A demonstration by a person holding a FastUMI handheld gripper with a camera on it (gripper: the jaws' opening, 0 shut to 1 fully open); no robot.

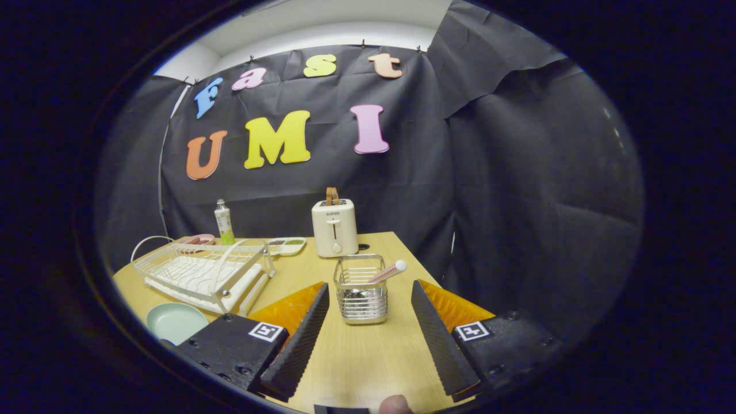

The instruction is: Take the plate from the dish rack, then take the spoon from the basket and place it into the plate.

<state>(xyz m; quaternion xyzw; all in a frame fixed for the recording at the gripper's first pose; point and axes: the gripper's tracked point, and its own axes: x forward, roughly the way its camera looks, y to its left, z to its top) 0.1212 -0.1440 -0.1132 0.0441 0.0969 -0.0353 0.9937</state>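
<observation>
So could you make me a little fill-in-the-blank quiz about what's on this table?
1. The spoon leans in the wire ____ just ahead of the fingers.
2. The green plate lies on the table in front of the dish ____.
3. The gripper fingers stand ____, holding nothing.
4. Beyond the basket stands a cream ____.

Missing words: basket; rack; open; toaster

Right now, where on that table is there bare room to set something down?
Bare wood lies between the open gripper fingers, short of the basket, and between the basket and the toaster. The dish rack and plate crowd the other side.
</observation>
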